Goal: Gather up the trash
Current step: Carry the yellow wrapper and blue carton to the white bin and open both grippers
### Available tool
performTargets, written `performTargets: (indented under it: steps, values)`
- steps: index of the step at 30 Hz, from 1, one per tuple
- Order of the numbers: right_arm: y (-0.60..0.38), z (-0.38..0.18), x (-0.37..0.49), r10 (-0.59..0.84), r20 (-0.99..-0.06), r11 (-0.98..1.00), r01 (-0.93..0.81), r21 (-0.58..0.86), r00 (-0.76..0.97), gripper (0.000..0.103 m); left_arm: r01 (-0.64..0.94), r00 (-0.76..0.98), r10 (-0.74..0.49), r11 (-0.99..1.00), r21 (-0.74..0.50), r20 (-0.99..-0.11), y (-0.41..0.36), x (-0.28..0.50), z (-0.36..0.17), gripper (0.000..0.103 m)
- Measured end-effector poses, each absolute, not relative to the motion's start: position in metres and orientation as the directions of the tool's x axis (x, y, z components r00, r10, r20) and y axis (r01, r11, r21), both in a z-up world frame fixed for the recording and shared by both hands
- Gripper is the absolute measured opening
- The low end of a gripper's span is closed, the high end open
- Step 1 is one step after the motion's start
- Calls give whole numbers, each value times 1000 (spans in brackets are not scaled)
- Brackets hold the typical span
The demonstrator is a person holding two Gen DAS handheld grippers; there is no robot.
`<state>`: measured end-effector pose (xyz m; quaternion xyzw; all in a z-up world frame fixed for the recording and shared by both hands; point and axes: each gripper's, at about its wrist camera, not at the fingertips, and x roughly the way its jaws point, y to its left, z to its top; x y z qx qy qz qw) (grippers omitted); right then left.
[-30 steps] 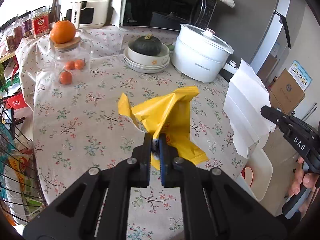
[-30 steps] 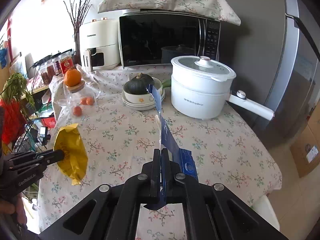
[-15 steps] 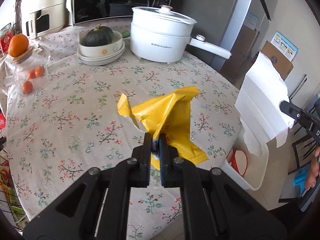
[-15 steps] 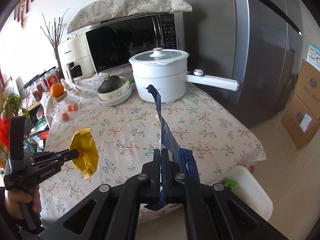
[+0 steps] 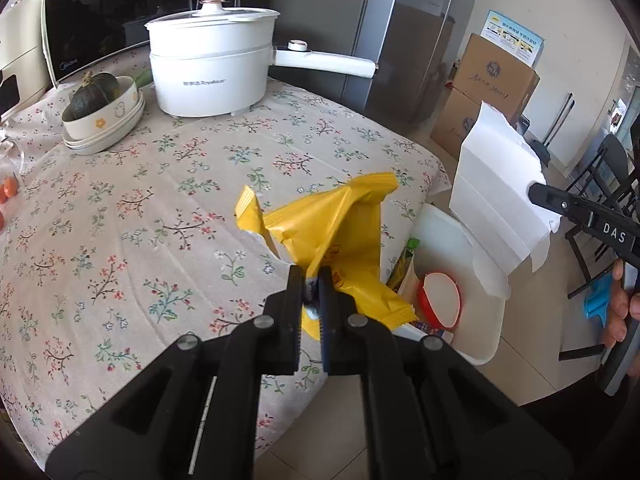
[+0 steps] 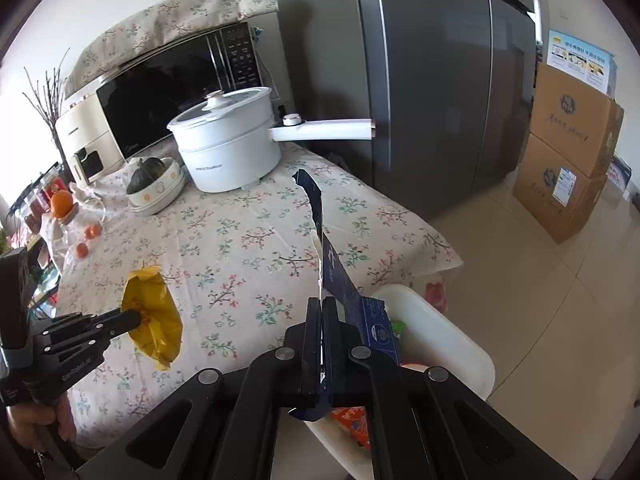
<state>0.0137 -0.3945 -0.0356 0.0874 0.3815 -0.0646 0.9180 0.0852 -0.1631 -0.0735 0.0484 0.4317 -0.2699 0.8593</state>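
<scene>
Gripping a crumpled yellow wrapper [image 5: 340,236], the left gripper [image 5: 311,292] has its jaws closed on the wrapper's lower edge, with the foil fanning upward and to the right of the fingertips. The wrapper is held in the air over the near right corner of the table [image 5: 120,208], which carries a floral cloth. In the right wrist view the same wrapper [image 6: 154,312] hangs from the left gripper [image 6: 136,320] above the cloth, clear of the surface.

The right gripper [image 6: 322,312] is clamped on a torn carton piece [image 6: 340,280], dark blue on its printed face and white on the reverse. The piece stands edge-on between the closed jaws and rises in a curved strip. In the left wrist view its white side [image 5: 500,204] faces the camera, pinched at its right edge by the right gripper [image 5: 538,192].

A white trash bin [image 5: 480,320] stands on the floor just beside the table corner. It holds a red-rimmed lid [image 5: 440,300], a green packet [image 5: 406,260] and other packaging. In the right wrist view the bin [image 6: 448,328] sits below and to the right of the carton piece; the carton piece is over its near rim.

On the table stand a white electric pot [image 5: 212,64] with a long handle, a stack of bowls [image 5: 108,120] holding a dark green squash [image 5: 92,94], and a microwave [image 6: 180,92] behind them. A grey refrigerator [image 6: 440,80] and cardboard boxes [image 6: 568,152] stand beyond the table.
</scene>
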Motion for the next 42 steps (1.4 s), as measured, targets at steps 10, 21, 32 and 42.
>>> performTargets:
  steps: [10, 21, 32, 42]
  values:
    - [-439, -68, 15, -77, -776, 935, 316, 162, 626, 7, 547, 442, -428, 825, -141, -789, -193, 79, -87, 8]
    - [-459, -70, -5, -107, -796, 920, 364, 148, 596, 37, 611, 398, -441, 782, -127, -804, -242, 71, -100, 8]
    - [-482, -65, -24, -161, -806, 899, 421, 118, 569, 47, 681, 384, -452, 727, -84, -805, -297, 63, -120, 9]
    - [-488, -61, -30, -204, -806, 886, 456, 89, 556, 58, 688, 422, -460, 724, -55, -781, -304, 61, -118, 76]
